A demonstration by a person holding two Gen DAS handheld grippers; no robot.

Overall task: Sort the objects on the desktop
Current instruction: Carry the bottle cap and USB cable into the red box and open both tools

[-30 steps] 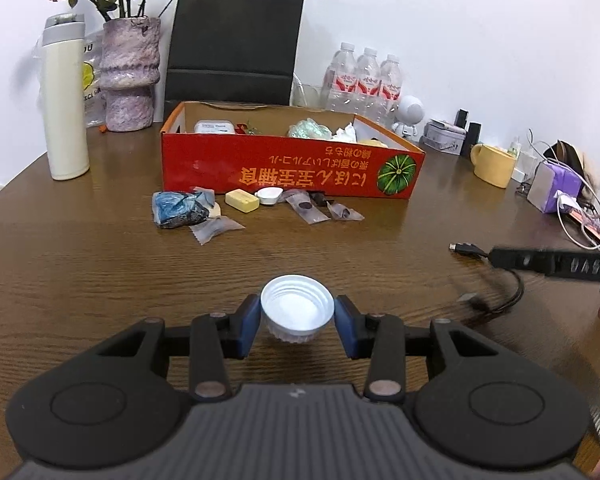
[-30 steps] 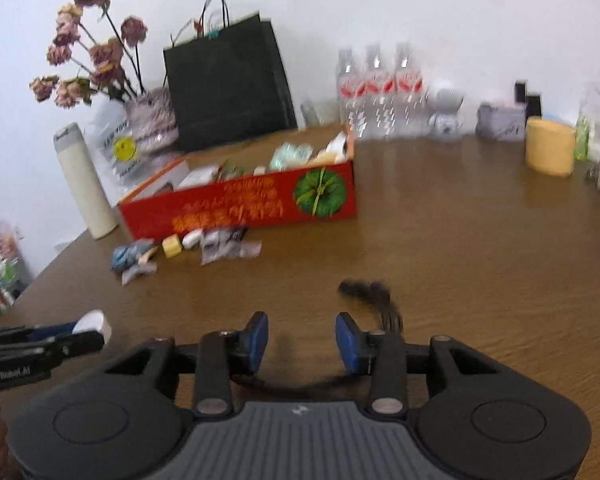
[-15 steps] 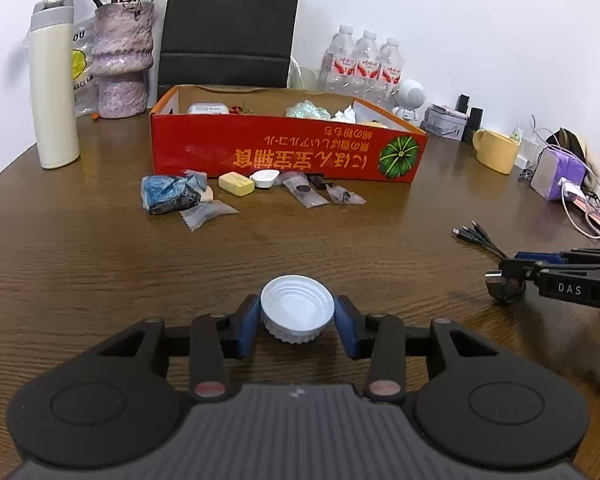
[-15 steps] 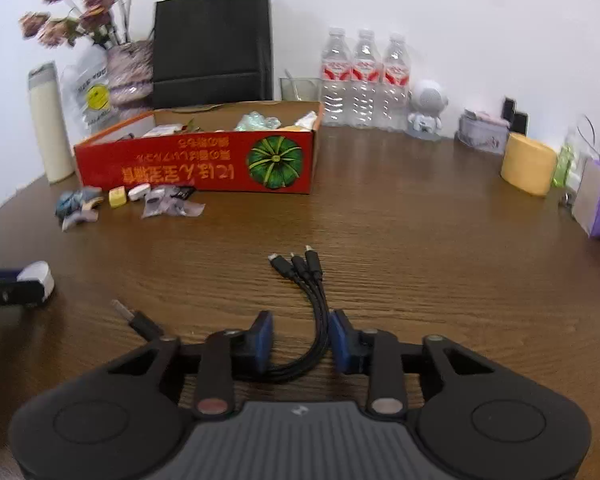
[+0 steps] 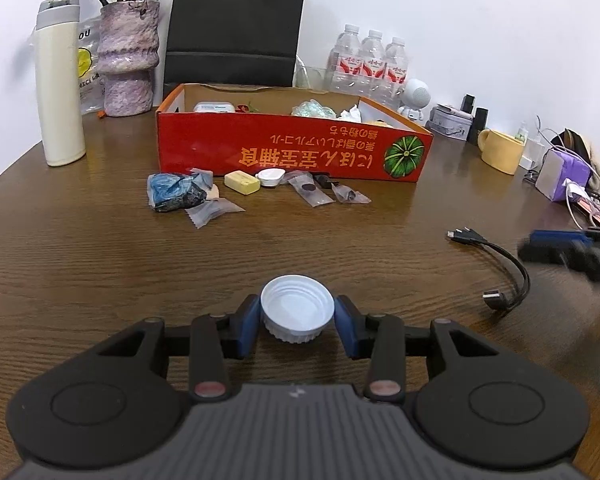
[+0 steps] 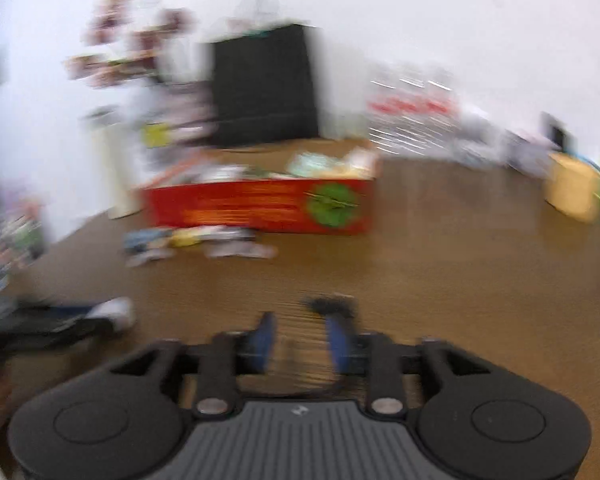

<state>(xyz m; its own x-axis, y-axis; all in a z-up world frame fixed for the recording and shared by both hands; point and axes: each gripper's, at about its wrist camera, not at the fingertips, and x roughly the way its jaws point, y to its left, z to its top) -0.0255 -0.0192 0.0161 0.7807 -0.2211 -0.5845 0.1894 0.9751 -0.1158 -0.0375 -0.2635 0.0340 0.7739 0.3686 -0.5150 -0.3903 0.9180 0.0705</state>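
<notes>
My left gripper [image 5: 297,326] is shut on a white bottle cap [image 5: 297,314], held open side up just above the wooden table [image 5: 100,264]. A black multi-head charging cable [image 5: 500,268] lies on the table to the right, and the right gripper's blurred tip [image 5: 560,250] hovers just beside it, apart from it. In the blurred right wrist view my right gripper [image 6: 300,338] has its jaws apart with nothing clearly between them; a dark cable smear [image 6: 332,306] lies just ahead. The red cardboard box [image 5: 292,152] with sorted items stands behind.
Small wrapped snacks, a yellow block [image 5: 242,182] and a blue packet [image 5: 174,196] lie before the box. A white thermos [image 5: 60,84], vase [image 5: 126,60], black bag [image 5: 236,28], water bottles [image 5: 370,66], yellow mug [image 5: 500,152] and a purple charger [image 5: 560,174] line the table's back and right.
The right gripper let go of the cable, which now lies on the table, and swung away fast, blurring its view. The left gripper moved slightly closer to the box with the cap.
</notes>
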